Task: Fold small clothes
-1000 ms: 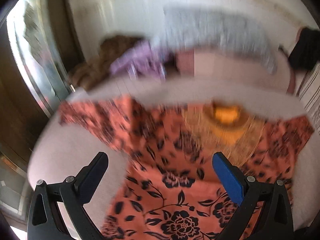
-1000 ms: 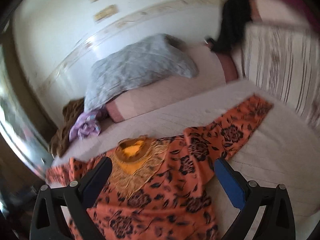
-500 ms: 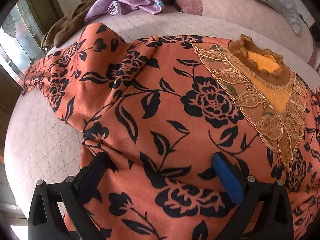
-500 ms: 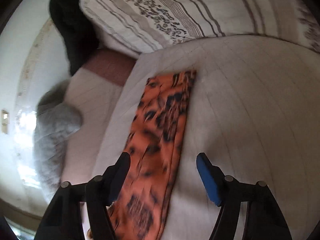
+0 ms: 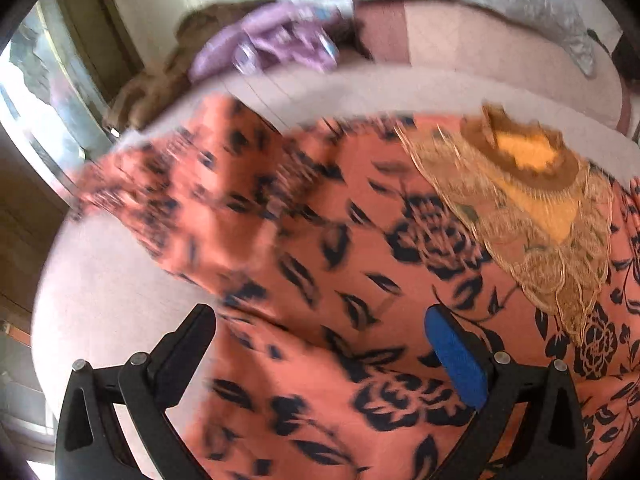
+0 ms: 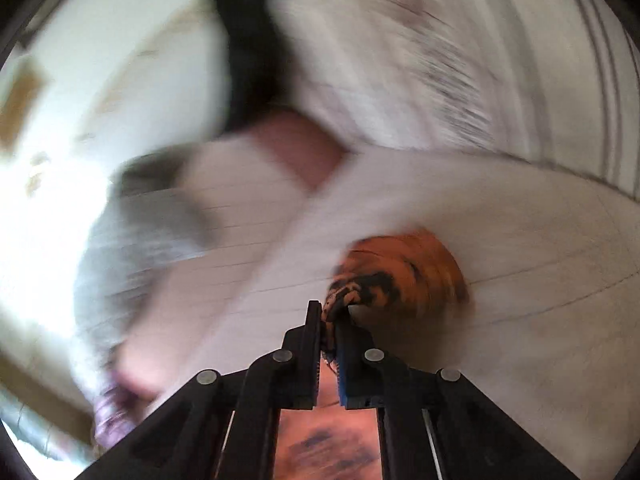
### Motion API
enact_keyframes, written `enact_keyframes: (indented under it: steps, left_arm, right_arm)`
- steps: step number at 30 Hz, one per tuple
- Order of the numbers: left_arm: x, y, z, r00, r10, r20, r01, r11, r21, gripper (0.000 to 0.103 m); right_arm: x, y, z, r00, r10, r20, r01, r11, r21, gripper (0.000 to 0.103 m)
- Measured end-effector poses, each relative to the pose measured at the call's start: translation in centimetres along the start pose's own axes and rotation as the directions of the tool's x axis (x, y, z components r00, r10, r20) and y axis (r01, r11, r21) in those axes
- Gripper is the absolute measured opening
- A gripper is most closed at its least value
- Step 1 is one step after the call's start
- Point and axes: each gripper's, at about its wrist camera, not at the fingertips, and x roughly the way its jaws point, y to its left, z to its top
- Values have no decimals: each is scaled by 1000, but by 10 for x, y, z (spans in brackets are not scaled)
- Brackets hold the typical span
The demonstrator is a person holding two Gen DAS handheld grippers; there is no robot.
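Note:
An orange top with black flowers (image 5: 360, 264) lies spread on a pale bed sheet (image 5: 104, 296), its gold embroidered neckline (image 5: 528, 184) at the upper right. My left gripper (image 5: 324, 328) hovers over the top's left side, near the armpit, with its jaws wide open and nothing between them. In the right wrist view my right gripper (image 6: 329, 316) is shut on the end of the top's sleeve (image 6: 400, 276), which bunches up beyond the fingertips. The rest of the sleeve runs back under the gripper.
A purple garment (image 5: 276, 44) and a brown one (image 5: 160, 80) lie at the bed's far left. A pink bolster (image 5: 460, 44) and a grey pillow (image 6: 132, 240) line the head. A striped pillow (image 6: 440, 60) and a dark cloth (image 6: 248, 52) sit beyond the right gripper.
My right gripper swung right to the sleeve end and its jaws closed on the cloth, which now bunches. My left gripper dropped lower over the top's left side and stayed open.

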Motion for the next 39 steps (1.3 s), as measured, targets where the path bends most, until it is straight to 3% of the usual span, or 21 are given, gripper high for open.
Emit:
enact_keyframes:
  steps: [2,4,7,12,13,15,16,17,20,22,23,24,25,26,28,30,32,34,37,38,39]
  left_arm:
    - [-19,20,5,997,36,67,-34,999,-37,103]
    - [-33,41,7,990,83,115,-75,995,-72,103]
    - [-39,78,5,977,166,137,-149,981,-124,103]
    - [-38,142,-8,967,228,115,-198,954,-227,103]
    - [-37,153,-9,965,237,114,-204,948,-245,103]
    - [-27,166,-8,960,258,113,-218,935,-281,103]
    - [-27,169,-9,959,262,109,-220,930,-294,103]
    - [-24,171,-9,963,248,105,-207,930,-305,103]
    - [-25,171,-10,973,200,114,-158,940,-302,103]
    - [-30,159,-9,978,153,138,-109,953,-282,103]
    - [-31,148,-7,984,94,154,-53,966,-253,103]
    - [-32,140,-6,986,56,160,-17,972,-234,103]
    - [-32,131,-5,986,7,164,28,977,-211,103]
    - [-29,119,-2,985,-55,163,86,978,-188,103]
    - [-19,97,5,975,-172,142,192,971,-144,84]
    - [-1,77,12,960,-268,75,276,953,-126,40]
    - [24,60,13,938,-345,-16,339,928,-156,32]
    - [43,49,14,940,-332,-72,317,934,-166,32]
    - [51,31,15,955,-288,-73,278,953,-119,42]
    - [49,26,16,952,-300,-60,293,950,-104,46]
    - [48,21,15,943,-330,-47,325,941,-90,46]
  right_arm:
    - [-31,63,-20,988,156,-6,-156,986,-61,6]
    - [-51,109,-44,969,243,-34,-246,962,-119,6]
    - [-68,191,-110,917,369,-152,-393,903,-176,6]
    - [-58,275,-237,861,356,-363,-458,854,-248,10]
    - [-48,289,-273,838,334,-432,-464,853,-241,11]
    - [-35,302,-320,794,313,-521,-483,846,-227,32]
    - [-32,309,-346,763,307,-570,-498,841,-213,70]
    - [-30,311,-372,716,302,-629,-510,841,-177,84]
    - [-34,306,-401,622,344,-703,-557,826,-89,84]
    - [-40,300,-393,627,343,-699,-577,808,-121,84]
    - [-46,295,-382,640,344,-687,-586,797,-148,84]
    - [-54,286,-371,670,326,-667,-575,797,-188,82]
    - [-55,283,-357,722,289,-628,-539,804,-249,78]
    - [-57,271,-340,777,243,-580,-488,815,-312,58]
    - [-49,243,-308,841,141,-522,-382,838,-390,31]
    - [-40,208,-277,891,61,-451,-266,873,-409,31]
    - [-31,176,-254,905,20,-425,-199,902,-382,31]
    - [-19,144,-240,910,-17,-414,-137,931,-339,31]
    - [4,104,-237,877,-76,-475,-74,954,-290,29]
    - [14,99,-241,852,-107,-513,-50,958,-283,29]
    - [16,103,-240,849,-117,-515,-41,957,-286,29]
